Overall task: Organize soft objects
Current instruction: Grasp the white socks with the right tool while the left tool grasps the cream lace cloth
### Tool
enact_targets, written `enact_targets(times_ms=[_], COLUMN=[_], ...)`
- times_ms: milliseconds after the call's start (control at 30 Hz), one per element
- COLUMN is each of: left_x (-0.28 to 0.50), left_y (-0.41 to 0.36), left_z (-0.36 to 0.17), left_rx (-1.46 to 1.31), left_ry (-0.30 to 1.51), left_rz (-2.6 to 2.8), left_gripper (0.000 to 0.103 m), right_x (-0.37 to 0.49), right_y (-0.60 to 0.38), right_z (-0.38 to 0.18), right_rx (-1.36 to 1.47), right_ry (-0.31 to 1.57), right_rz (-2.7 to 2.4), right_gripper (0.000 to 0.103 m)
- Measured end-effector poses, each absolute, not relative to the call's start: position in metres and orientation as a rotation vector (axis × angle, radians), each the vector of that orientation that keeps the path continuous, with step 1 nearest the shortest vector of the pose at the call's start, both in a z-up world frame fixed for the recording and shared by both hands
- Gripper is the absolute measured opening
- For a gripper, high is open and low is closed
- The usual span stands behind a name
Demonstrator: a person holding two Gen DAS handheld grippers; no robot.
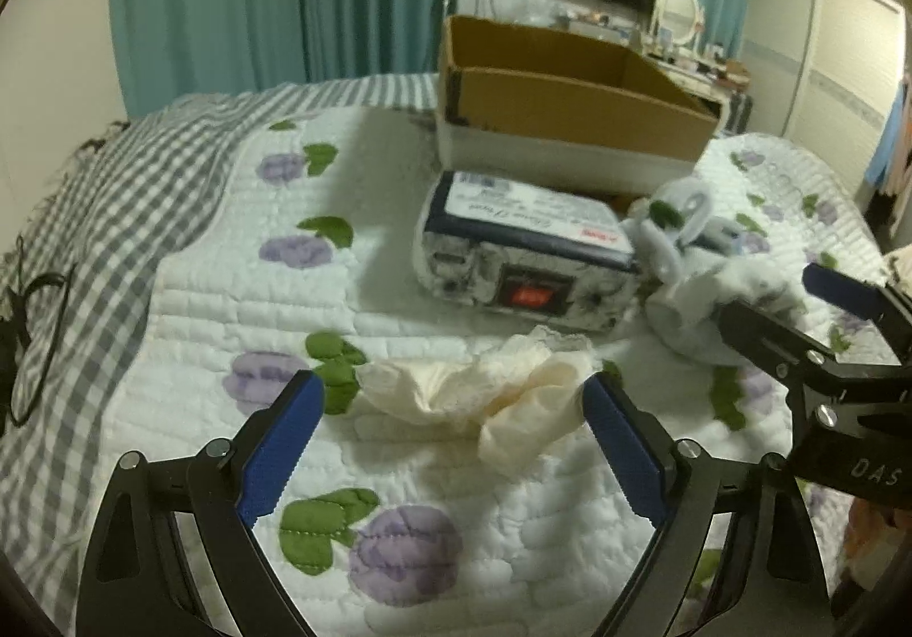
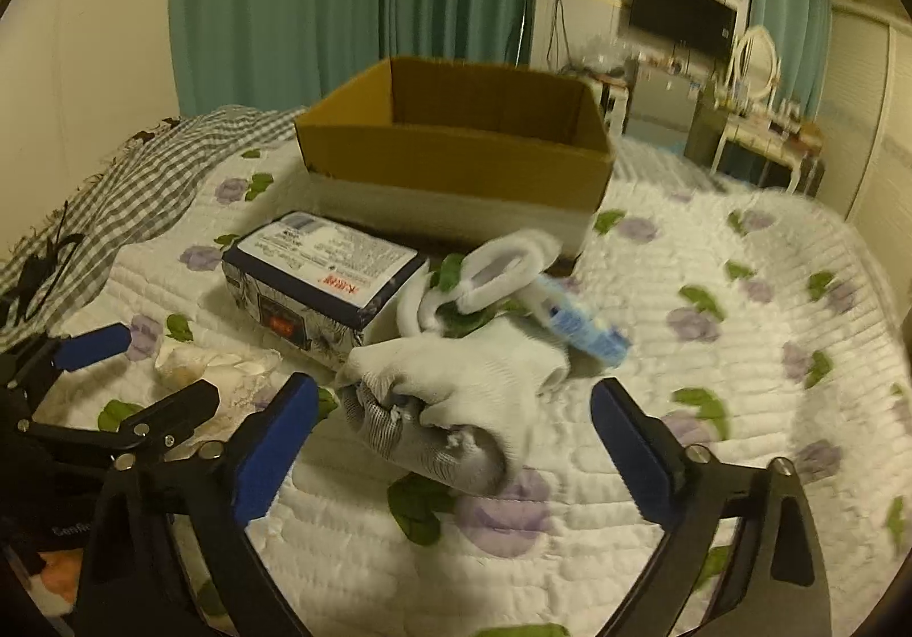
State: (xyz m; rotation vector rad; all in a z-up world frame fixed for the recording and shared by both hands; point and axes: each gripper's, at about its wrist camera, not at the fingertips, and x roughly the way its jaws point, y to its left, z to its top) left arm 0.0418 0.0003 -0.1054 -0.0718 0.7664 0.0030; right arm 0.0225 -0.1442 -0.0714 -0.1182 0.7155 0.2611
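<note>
A crumpled cream lace cloth (image 1: 484, 400) lies on the quilted bed, just ahead of my open left gripper (image 1: 453, 397); it also shows in the right wrist view (image 2: 216, 366). A white and grey sock bundle (image 2: 450, 403) lies between the fingers of my open right gripper (image 2: 453, 409). A white plush toy with blue trim (image 2: 513, 278) lies behind it. A soft tissue pack (image 1: 527, 249) rests in front of an open cardboard box (image 1: 570, 124). My right gripper (image 1: 798, 289) appears at the right of the left wrist view, next to the sock bundle (image 1: 701, 318).
The floral white quilt (image 1: 399, 551) covers the bed. A grey checked blanket (image 1: 114, 192) lies at the left with a black cable (image 1: 34, 341) on it. Teal curtains, a wall TV and a dresser with a mirror stand behind.
</note>
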Motion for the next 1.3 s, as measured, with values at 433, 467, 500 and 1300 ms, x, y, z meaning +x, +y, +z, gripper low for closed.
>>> enact_targets(times_ms=[433,467,500,1300], left_x=[0.065,0.067,0.068,0.051], left_y=[-0.011,-0.012,-0.013,-0.014], left_z=[-0.129,-0.130,-0.132,-0.104], left_rx=[-0.053,-0.049,-0.050,-0.013], left_ry=[0.815,0.820,0.831,0.744], left_rz=[-0.094,-0.112,-0.135,-0.122], left_gripper=[0.062,0.053,0.051,0.059], right_x=[0.037,0.034,0.033,-0.025], right_y=[-0.153,-0.155,-0.156,-0.186], right_z=[-0.087,-0.085,-0.084,-0.028], right_rx=[-0.013,-0.008,-0.003,0.029], right_ry=[0.781,0.780,0.779,0.654], right_rz=[0.380,0.384,0.388,0.404], right_gripper=[0.062,0.060,0.059,0.057])
